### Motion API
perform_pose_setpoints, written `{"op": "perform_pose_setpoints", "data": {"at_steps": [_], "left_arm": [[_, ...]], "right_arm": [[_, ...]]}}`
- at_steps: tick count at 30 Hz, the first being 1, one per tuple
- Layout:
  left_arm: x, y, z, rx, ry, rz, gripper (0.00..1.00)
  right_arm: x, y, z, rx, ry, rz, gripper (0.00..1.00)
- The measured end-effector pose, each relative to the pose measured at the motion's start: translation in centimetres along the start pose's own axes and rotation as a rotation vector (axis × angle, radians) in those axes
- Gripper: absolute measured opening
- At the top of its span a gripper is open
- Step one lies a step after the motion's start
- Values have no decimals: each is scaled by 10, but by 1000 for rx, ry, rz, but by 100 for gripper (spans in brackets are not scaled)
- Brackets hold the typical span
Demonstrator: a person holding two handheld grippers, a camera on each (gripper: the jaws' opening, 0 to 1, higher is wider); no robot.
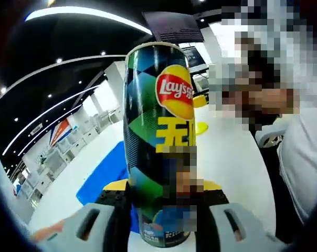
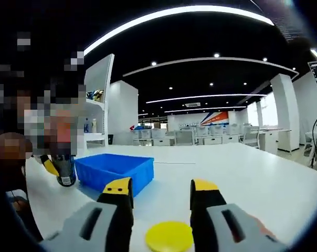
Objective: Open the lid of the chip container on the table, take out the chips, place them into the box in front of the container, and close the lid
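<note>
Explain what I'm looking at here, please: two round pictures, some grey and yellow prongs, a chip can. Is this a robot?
No robot arm: a person holds a two-pronged gripper in each hand, and a fisheye camera rides on each one, looking along its prongs.

The left gripper view shows the left gripper clamped around a tall chip can, which fills the middle of that picture.

The right gripper view shows the right gripper open and holding nothing, above a white table. On the table lie a yellow lid, just beyond the prongs, and a blue box. The same can appears small at the left of the box.
</note>
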State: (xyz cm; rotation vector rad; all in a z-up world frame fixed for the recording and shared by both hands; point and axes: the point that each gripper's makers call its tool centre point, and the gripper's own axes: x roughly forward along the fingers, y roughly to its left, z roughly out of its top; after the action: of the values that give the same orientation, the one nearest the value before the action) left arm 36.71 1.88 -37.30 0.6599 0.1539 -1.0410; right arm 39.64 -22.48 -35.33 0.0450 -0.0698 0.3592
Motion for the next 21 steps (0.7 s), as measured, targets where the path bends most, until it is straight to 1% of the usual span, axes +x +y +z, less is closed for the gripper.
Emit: {"op": "perform_pose_setpoints", "data": {"at_steps": [1, 3, 4, 5, 6, 8, 9, 10, 12, 13, 17, 18, 19, 20, 21], "left_arm": [[-1, 0, -2, -7, 15, -9, 46], [-4, 1, -4, 1, 26, -21, 46], [-5, 0, -7, -3, 43, -38, 46], [-5, -1, -8, 6, 52, -46, 46], [-5, -2, -10, 19, 64, -50, 46], [-4, -4, -18, 47, 108, -71, 46], [-3, -5, -19, 52, 110, -75, 46], [-3, -8, -23, 58, 129, -94, 46], [-3, -10, -27, 74, 151, -111, 46], [-4, -9, -27, 81, 155, -114, 46], [-9, -9, -31, 120, 211, -164, 46], [-10, -9, -33, 129, 229, -176, 46], [-10, -8, -33, 141, 230, -173, 46], [-12, -8, -36, 172, 259, -192, 46], [-12, -7, -37, 194, 271, -194, 45]], "right_arm": [[0, 3, 1, 8, -2, 14, 42], [0, 8, 3, 35, -1, 48, 42], [1, 15, 6, 47, -22, 90, 42], [1, 18, 6, 62, -30, 104, 42], [1, 17, 4, 70, -21, 103, 42], [2, 18, 1, 91, -10, 113, 42], [2, 18, 1, 94, -9, 114, 41], [2, 18, 2, 101, -12, 113, 41], [2, 18, 5, 110, -25, 112, 41], [2, 18, 6, 112, -27, 111, 41], [0, 21, 8, 114, -26, 117, 41], [-1, 23, 8, 118, -23, 125, 41], [-2, 26, 6, 129, -8, 134, 40], [-2, 27, 4, 134, 11, 139, 38], [-2, 27, 2, 130, 19, 136, 35]]}}
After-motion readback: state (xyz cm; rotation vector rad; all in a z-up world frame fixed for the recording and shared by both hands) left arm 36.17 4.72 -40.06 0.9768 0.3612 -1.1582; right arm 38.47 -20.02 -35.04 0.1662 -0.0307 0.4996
